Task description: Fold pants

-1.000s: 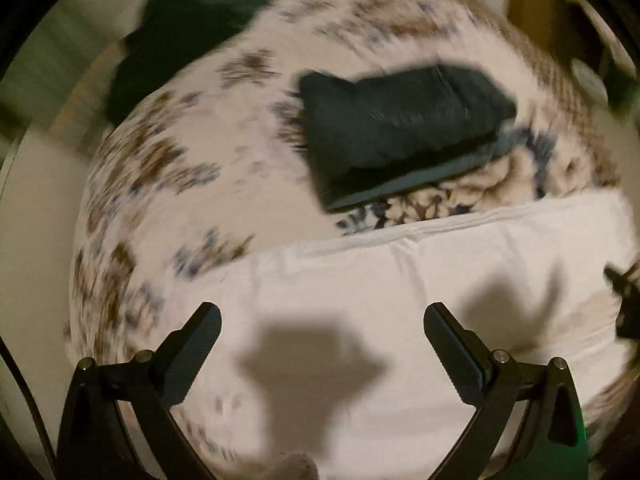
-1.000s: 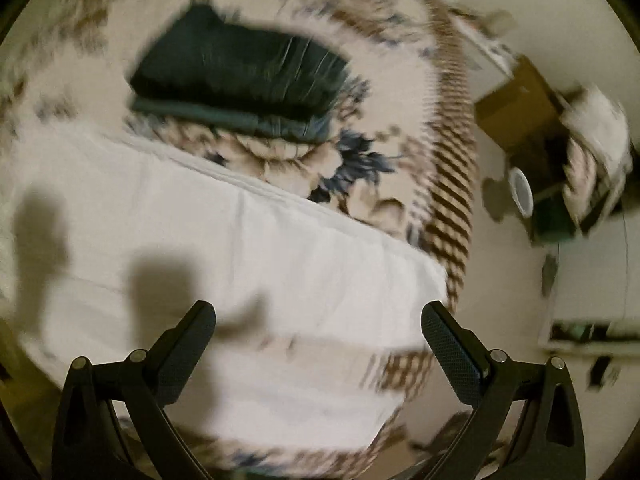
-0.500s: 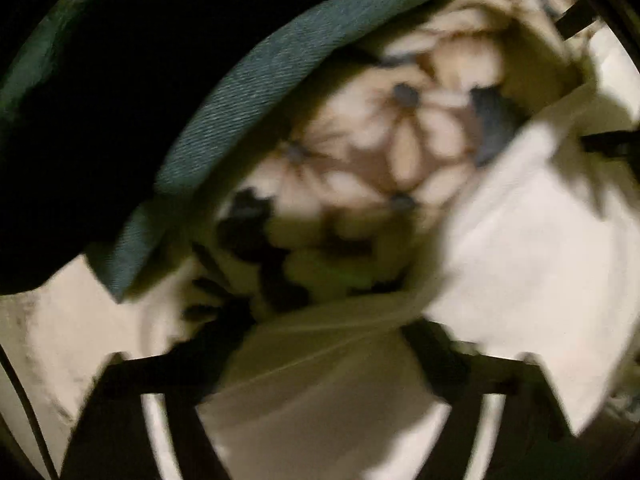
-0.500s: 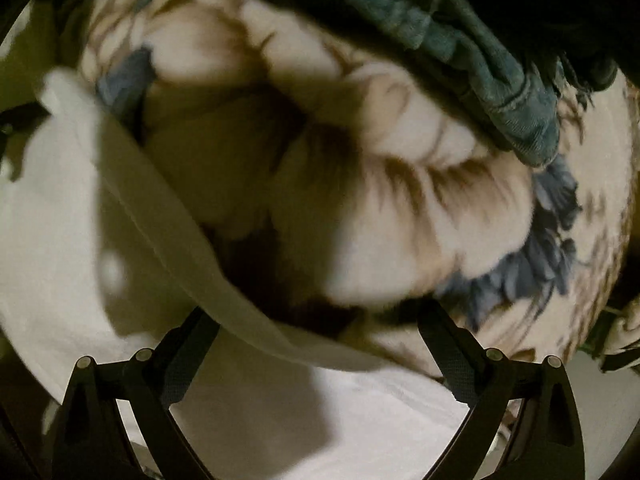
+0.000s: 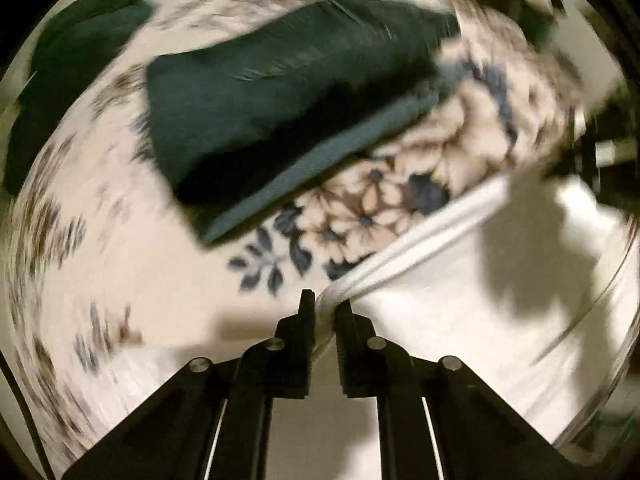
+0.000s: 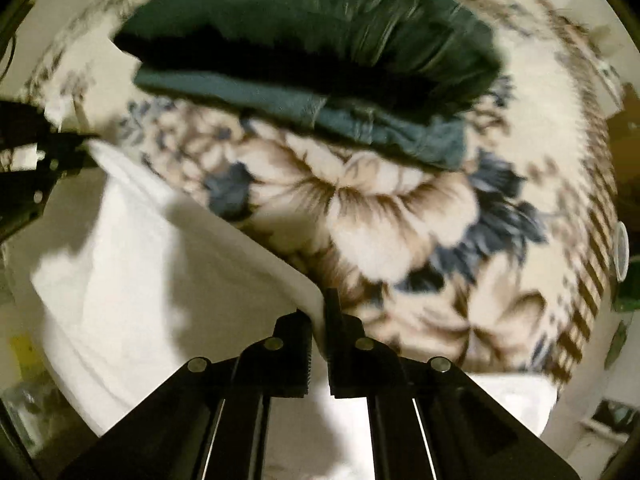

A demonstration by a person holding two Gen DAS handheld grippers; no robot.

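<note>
Left wrist, white pants (image 5: pixel 460 300) edge seemingly diagonal

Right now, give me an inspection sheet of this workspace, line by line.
Surface: floral cream, brown and blue blanket.
Job's things: white fabric garment, far edge lifted by both grippers.
Clutter: stack of folded dark green garments lying on the blanket beyond it.
Grippers: left gripper and right gripper each shut on the garment's edge.
Cables: nothing seen.
Surroundings: dark, blurred; second dark green heap at far left.
</note>
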